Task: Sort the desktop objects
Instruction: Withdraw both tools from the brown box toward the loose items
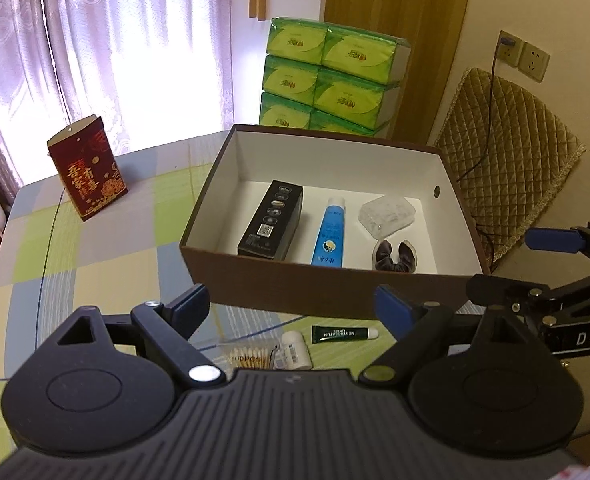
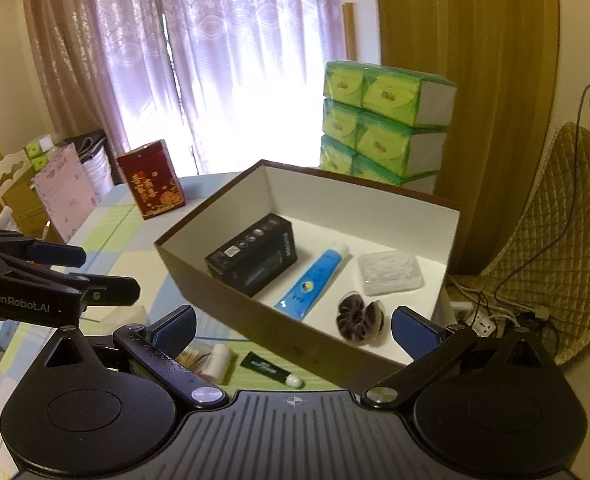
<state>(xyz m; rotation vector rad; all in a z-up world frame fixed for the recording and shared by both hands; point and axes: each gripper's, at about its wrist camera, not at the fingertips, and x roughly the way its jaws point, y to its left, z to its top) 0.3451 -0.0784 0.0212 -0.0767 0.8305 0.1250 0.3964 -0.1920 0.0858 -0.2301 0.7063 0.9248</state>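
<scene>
A brown box with a white inside stands on the checked tablecloth. In it lie a black carton, a blue tube, a clear plastic case and a dark scrunchie. In front of the box lie a green lip-gel tube, a small white bottle and a cotton swab pack. My left gripper hovers open above these, holding nothing. My right gripper is open and empty beside it.
A red gift box stands at the table's far left. Green tissue packs are stacked behind the brown box. A quilted chair with cables and a power strip is on the right.
</scene>
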